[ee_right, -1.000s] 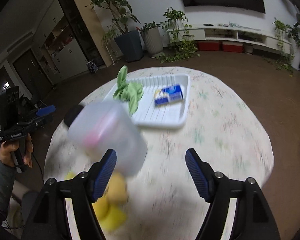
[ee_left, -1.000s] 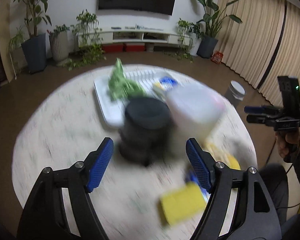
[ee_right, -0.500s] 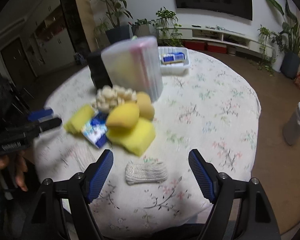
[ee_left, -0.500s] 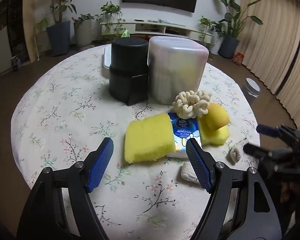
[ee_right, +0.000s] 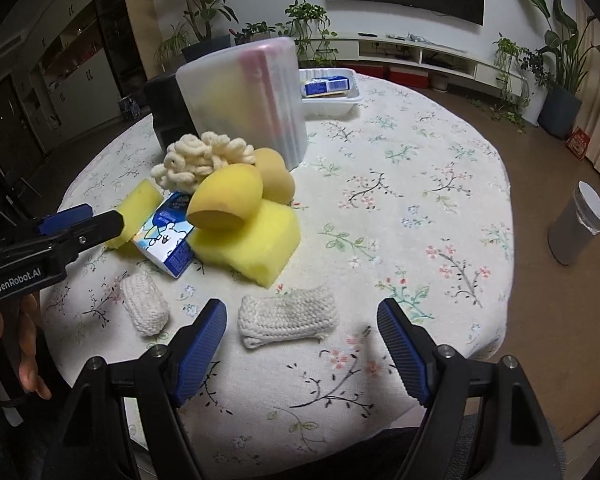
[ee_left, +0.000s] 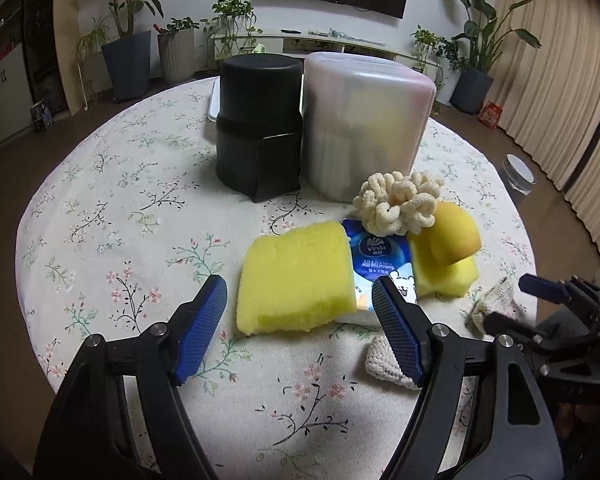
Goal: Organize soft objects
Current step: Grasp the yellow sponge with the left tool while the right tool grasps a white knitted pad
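Observation:
A pile of soft things lies on the flowered table (ee_left: pixel 120 208): a yellow sponge (ee_left: pixel 296 276), a blue tissue pack (ee_left: pixel 380 264), a cream chenille scrunchie (ee_left: pixel 396 204), a second yellow sponge (ee_right: pixel 252 240) with egg-shaped yellow puffs (ee_right: pixel 228 196) on it, and two white knitted pads (ee_right: pixel 288 316) (ee_right: pixel 144 308). My left gripper (ee_left: pixel 300 320) is open, just short of the yellow sponge. My right gripper (ee_right: pixel 300 340) is open, just short of the larger knitted pad. Both are empty.
A black container (ee_left: pixel 260 128) and a frosted plastic container (ee_left: pixel 364 128) stand upside down behind the pile. A white tray (ee_right: pixel 332 100) holding a blue tissue pack stands at the far side. A grey bin (ee_right: pixel 580 224) stands on the floor to the right.
Both grippers have dropped low and drawn back to the table's near edge, now facing the pile. The frosted container, blurred in motion a second ago, stands still beside the black one.

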`<move>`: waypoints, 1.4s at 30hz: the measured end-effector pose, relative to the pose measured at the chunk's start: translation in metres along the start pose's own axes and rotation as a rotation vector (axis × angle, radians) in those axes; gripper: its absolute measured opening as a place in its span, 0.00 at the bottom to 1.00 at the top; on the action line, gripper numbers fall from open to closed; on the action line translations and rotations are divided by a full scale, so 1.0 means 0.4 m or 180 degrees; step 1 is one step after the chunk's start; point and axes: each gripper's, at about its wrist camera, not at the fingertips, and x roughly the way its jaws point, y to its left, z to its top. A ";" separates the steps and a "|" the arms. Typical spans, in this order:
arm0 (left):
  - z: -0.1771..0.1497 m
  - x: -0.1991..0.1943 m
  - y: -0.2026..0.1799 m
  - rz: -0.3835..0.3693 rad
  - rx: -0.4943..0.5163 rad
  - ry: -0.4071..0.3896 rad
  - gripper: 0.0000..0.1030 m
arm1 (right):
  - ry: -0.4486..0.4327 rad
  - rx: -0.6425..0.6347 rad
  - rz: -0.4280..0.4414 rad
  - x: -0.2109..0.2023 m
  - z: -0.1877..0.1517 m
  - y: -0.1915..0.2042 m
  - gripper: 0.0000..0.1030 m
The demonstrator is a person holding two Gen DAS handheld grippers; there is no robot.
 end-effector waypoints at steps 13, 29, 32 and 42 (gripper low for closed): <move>0.003 0.055 0.016 0.0113 -0.0123 0.0149 0.72 | 0.0112 -0.0042 -0.0218 0.054 -0.002 0.014 0.78; -0.003 0.100 0.083 -0.0006 -0.0475 0.0252 0.95 | 0.0030 -0.0179 -0.0251 0.056 -0.008 0.036 0.75; -0.003 0.102 0.082 -0.0014 -0.0436 0.0231 0.95 | 0.0007 -0.0209 -0.0276 0.053 -0.011 0.040 0.75; -0.015 0.098 0.075 0.0070 -0.0469 0.0172 0.99 | 0.0165 0.0045 -0.0374 0.064 -0.011 0.017 1.00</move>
